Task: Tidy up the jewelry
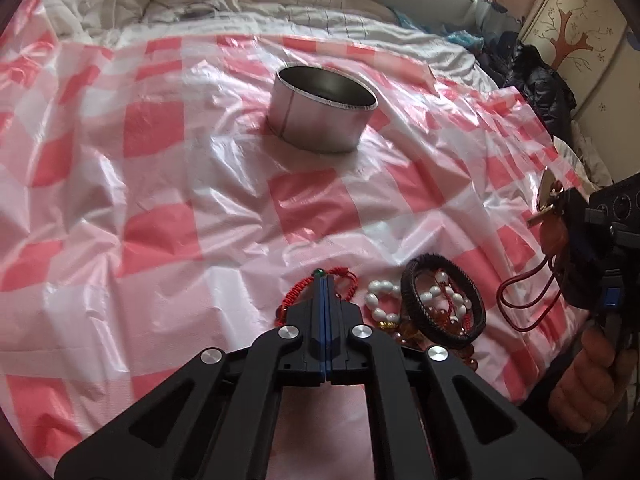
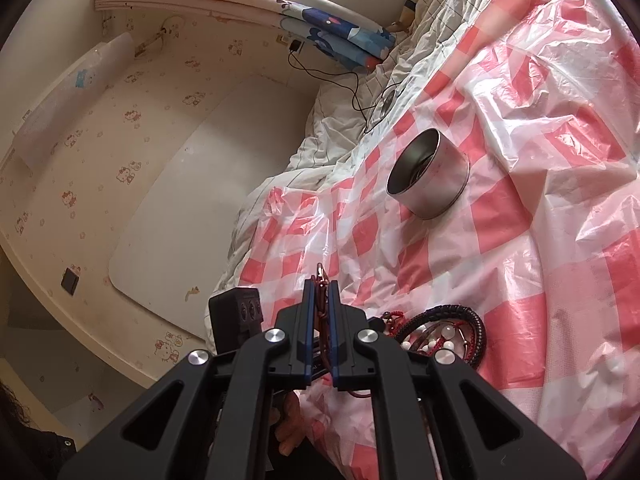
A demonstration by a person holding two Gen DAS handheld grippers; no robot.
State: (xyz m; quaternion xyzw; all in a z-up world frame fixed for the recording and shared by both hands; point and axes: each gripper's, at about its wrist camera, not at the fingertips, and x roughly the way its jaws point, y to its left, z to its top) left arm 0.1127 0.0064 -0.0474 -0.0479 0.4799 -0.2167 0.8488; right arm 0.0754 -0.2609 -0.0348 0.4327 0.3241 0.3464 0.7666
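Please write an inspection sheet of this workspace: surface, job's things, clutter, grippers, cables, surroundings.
Surface: red-and-white checked plastic sheet over a bed.
Job's things: open metal tin, upright; pile of white bead bracelet, black ring bracelet and red cord bracelet.
Clutter: dark clothes at the bed's edge.
Grippers: left hand-held gripper shut on the red cord bracelet; right hand-held gripper shut on a red cord pendant.
Cables: black cable on the bedding.
Surroundings: patterned wallpaper, curtain.
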